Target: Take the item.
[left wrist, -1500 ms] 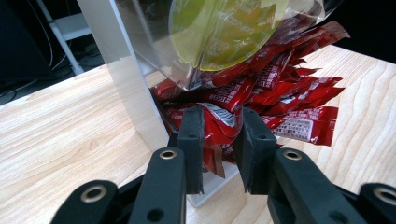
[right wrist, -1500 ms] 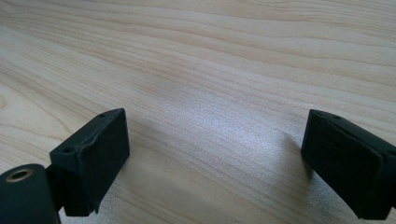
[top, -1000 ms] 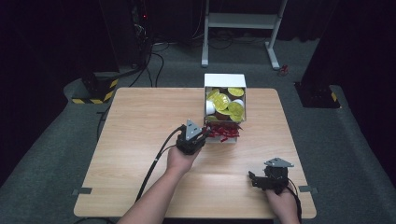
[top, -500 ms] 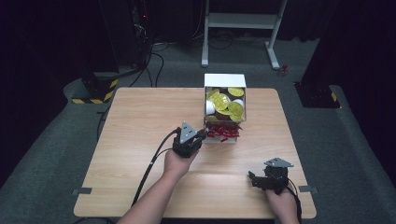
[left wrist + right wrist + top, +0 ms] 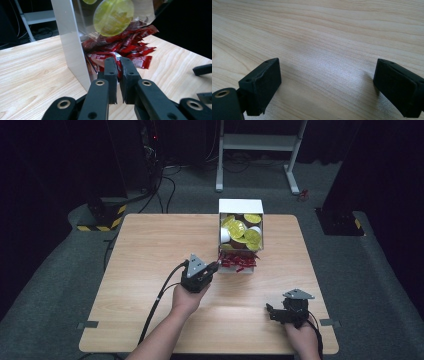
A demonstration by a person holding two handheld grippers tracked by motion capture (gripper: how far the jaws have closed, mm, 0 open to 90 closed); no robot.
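A white box (image 5: 241, 206) stands on the wooden table, with yellow-lidded cups (image 5: 237, 228) inside and a heap of red sauce packets (image 5: 239, 261) spilling from its open front. My left gripper (image 5: 216, 266) reaches into the left edge of that heap. In the left gripper view its jaws (image 5: 118, 63) are pinched together on a red packet (image 5: 100, 58), beside the box's white wall (image 5: 71, 45) and under a yellow lid (image 5: 113, 16). My right gripper (image 5: 270, 310) rests near the table's front right, open (image 5: 328, 71) over bare wood with nothing between its pads.
The table (image 5: 150, 250) stretches wide to the left of the box. Black cables trail from both grippers toward the front edge. Beyond the table stand a white metal frame (image 5: 257, 142) and yellow-black striped floor blocks (image 5: 102, 217).
The left gripper has eased slightly back toward the person, its tips still at the packets. The right gripper has not moved.
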